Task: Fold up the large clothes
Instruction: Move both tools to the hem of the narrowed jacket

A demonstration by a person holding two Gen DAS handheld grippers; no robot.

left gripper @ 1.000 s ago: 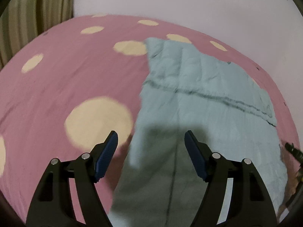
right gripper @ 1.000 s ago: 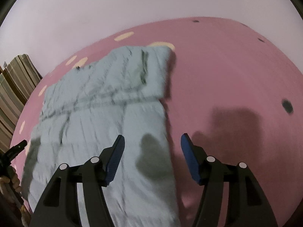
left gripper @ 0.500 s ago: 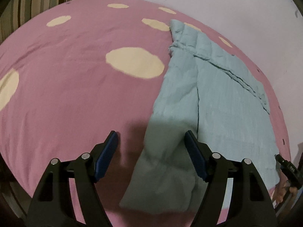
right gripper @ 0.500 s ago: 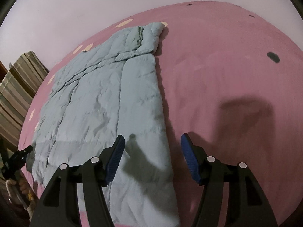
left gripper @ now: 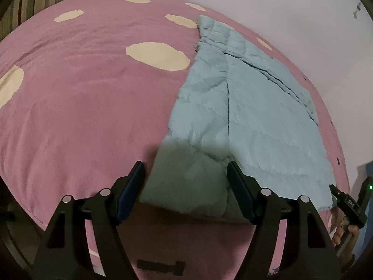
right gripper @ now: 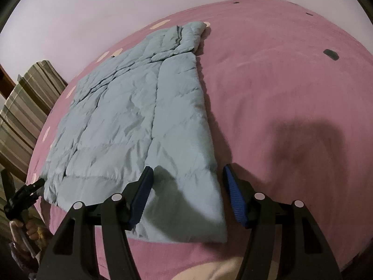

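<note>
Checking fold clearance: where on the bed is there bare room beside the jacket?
Bare pink bedspread lies left of the light-blue jacket, and more on its right. The near edge is crowded: left gripper and right gripper open over the hem.

A pink bedspread (left gripper: 88, 107) with cream spots, a striped cushion (right gripper: 25, 107) beside a pale wall (right gripper: 93, 11)

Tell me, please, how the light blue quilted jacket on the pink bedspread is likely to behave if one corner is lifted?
The jacket will probably drape and sag, since its crinkled quilted panels already lie limp. It looks puffy, so likely light for its bulk. The sheen suggests slippery fabric, so the open right gripper and open left gripper may need a deep bite.
</note>
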